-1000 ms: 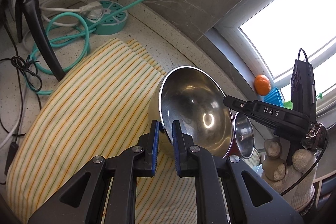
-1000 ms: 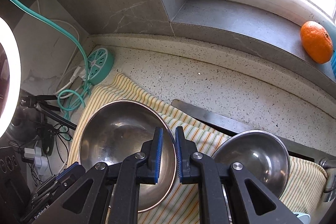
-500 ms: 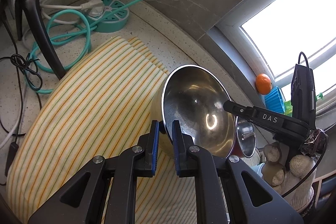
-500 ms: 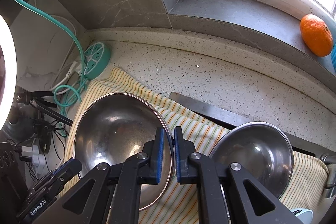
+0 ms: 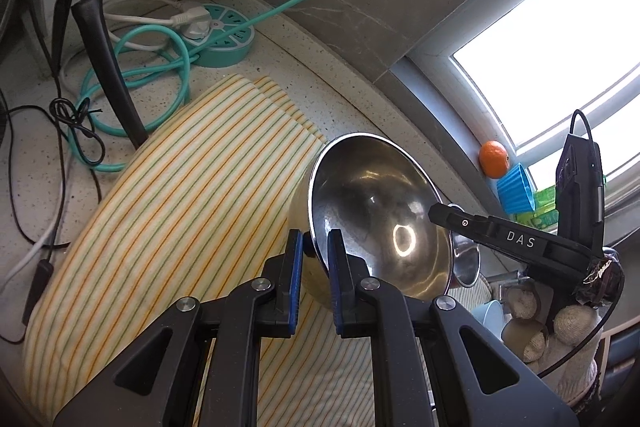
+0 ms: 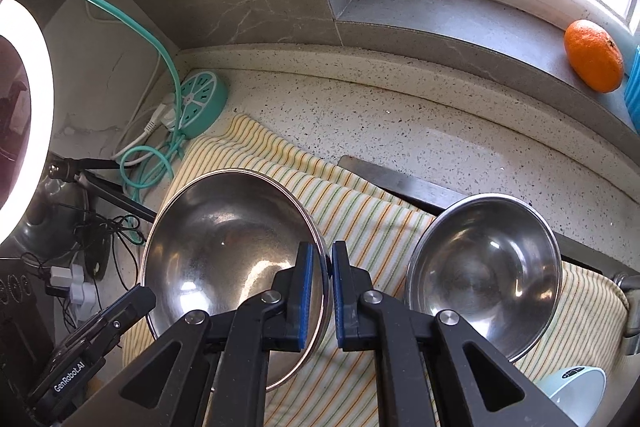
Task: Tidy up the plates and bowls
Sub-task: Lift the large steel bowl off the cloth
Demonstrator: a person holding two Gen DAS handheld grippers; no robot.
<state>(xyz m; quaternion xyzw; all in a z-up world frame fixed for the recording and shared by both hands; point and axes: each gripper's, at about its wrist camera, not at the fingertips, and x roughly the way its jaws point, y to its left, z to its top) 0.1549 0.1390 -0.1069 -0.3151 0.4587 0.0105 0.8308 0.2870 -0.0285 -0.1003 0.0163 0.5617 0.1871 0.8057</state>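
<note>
Left wrist view, steel bowl (image 5: 380, 223) tilted, mouth rightward

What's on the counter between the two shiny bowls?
In the right wrist view, only the striped cloth lies between the big bowl and the smaller bowl.

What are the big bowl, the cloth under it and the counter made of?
Big bowl: polished metal, likely stainless steel; mirror glare and reflections.
Cloth: woven fabric, matte, with thin orange and green stripes and soft folds.
Counter: speckled stone or composite, terrazzo-like, low sheen; cannot tell which.
</note>
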